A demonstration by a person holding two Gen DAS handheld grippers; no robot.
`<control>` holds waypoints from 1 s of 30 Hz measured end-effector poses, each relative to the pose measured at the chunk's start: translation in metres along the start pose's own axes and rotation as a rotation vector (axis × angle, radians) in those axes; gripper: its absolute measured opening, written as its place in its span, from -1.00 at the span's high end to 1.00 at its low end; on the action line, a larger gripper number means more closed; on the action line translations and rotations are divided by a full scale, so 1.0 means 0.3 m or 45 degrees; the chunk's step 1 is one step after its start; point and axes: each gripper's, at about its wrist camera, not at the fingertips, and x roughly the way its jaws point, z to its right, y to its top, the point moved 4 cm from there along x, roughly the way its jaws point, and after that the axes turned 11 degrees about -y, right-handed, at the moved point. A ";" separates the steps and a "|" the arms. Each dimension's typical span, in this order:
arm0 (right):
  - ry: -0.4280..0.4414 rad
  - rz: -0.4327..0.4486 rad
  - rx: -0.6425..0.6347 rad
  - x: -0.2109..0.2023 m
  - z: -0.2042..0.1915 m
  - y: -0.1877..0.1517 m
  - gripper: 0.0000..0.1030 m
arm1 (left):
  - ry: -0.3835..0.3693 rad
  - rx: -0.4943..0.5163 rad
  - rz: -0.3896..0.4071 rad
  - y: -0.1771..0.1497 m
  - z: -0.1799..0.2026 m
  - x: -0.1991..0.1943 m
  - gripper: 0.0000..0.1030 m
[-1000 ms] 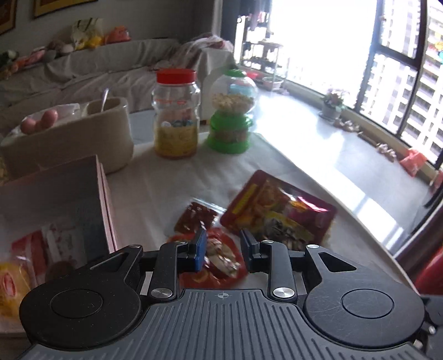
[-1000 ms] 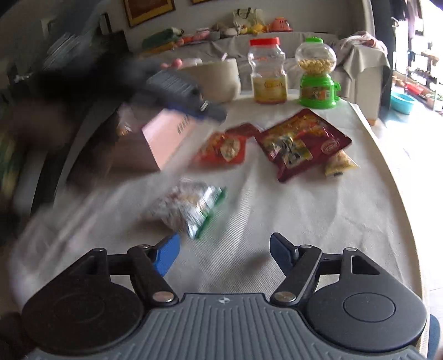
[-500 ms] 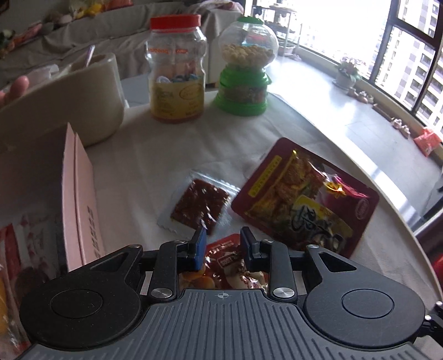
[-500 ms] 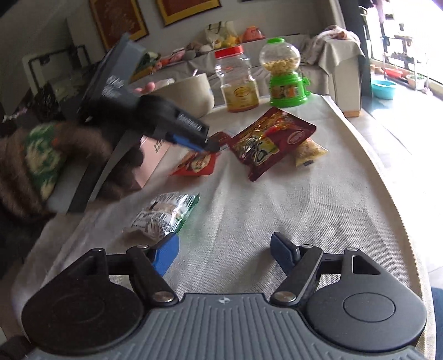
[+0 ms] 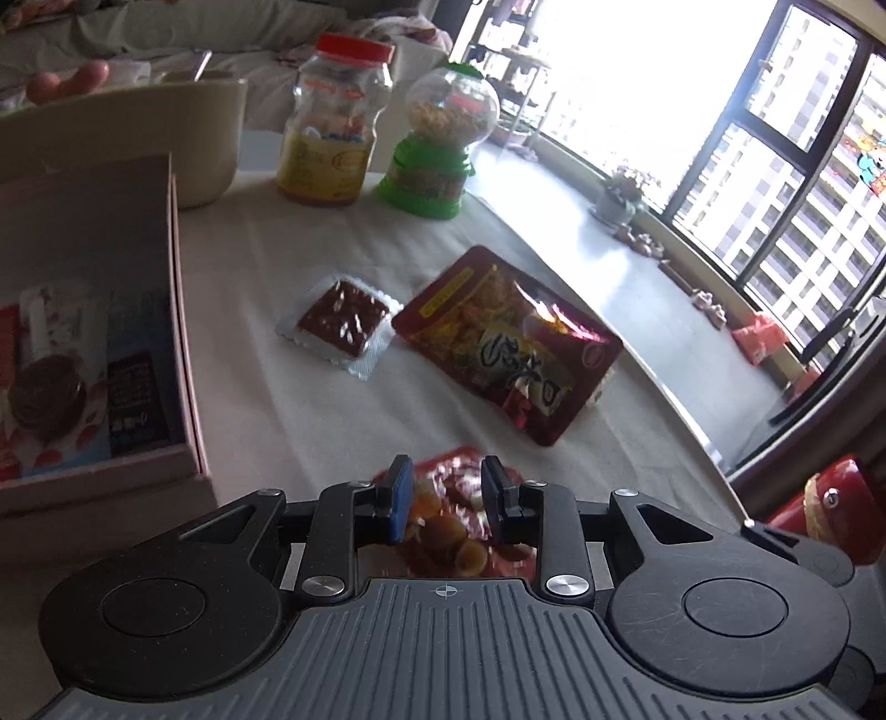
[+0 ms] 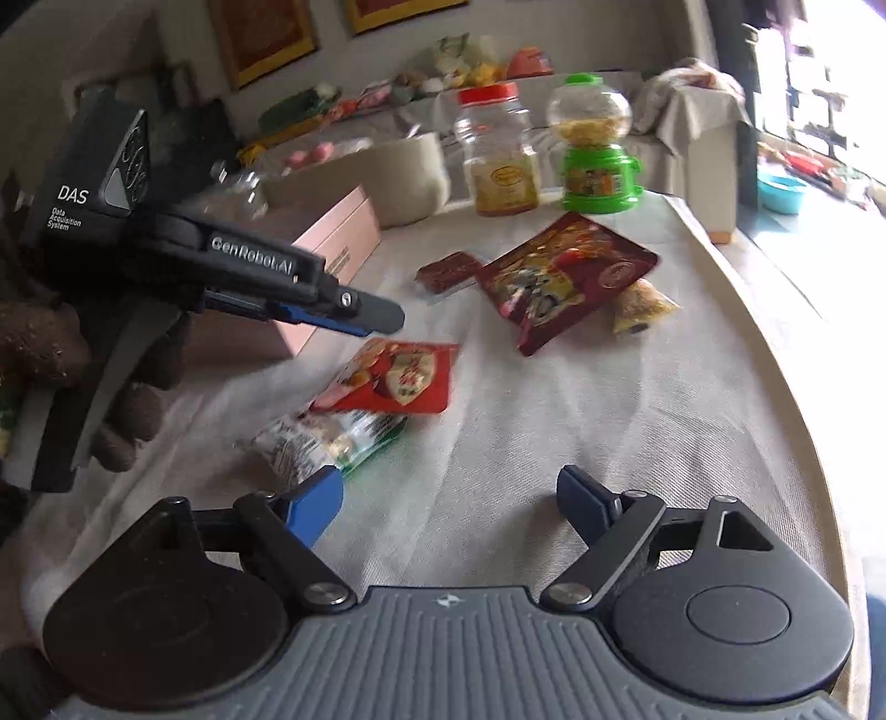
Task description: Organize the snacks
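Below left claw (image 5: 446, 501), red snack packet (image 6: 396, 379) lies flat on counter (image 6: 554, 421), jaws part-open, gripping nothing. Right claw (image 6: 449, 507) wide, empty. Advice: descend square, pinch packet edge, carry to pink box (image 5: 183, 332) at 10 o'clock.

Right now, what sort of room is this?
Probably a living room in a high-rise flat: a draped sofa behind the snack table, framed pictures on the wall, tall windows facing apartment towers.
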 end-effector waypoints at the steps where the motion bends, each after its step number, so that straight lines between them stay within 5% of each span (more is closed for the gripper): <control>1: -0.008 -0.008 -0.033 0.001 -0.011 0.003 -0.66 | -0.016 0.004 -0.012 -0.018 -0.004 -0.006 0.40; 8: -0.163 -0.010 -0.054 0.021 0.002 0.036 -0.66 | -0.103 0.021 -0.054 -0.110 0.023 -0.097 0.40; 13: 0.078 -0.028 -0.035 -0.022 -0.037 0.036 -0.66 | -0.006 -0.096 0.041 -0.134 -0.047 -0.167 0.40; 16: 0.104 -0.052 -0.166 -0.011 -0.119 0.017 -0.66 | -0.015 -0.181 0.077 -0.152 -0.083 -0.174 0.40; 19: -0.148 -0.004 -0.311 0.020 -0.128 0.021 -0.66 | -0.058 -0.165 0.050 -0.184 -0.053 -0.168 0.40; 22: -0.355 0.017 -0.268 0.021 -0.044 0.047 -0.66 | -0.130 -0.093 -0.007 -0.219 0.007 -0.159 0.40; 26: -0.099 0.022 -0.105 -0.051 0.003 0.091 -0.66 | -0.129 -0.058 0.002 -0.246 0.042 -0.166 0.40; 30: -0.060 0.001 -0.044 0.012 -0.040 0.171 -0.66 | 0.019 -0.004 0.057 -0.252 0.038 -0.192 0.40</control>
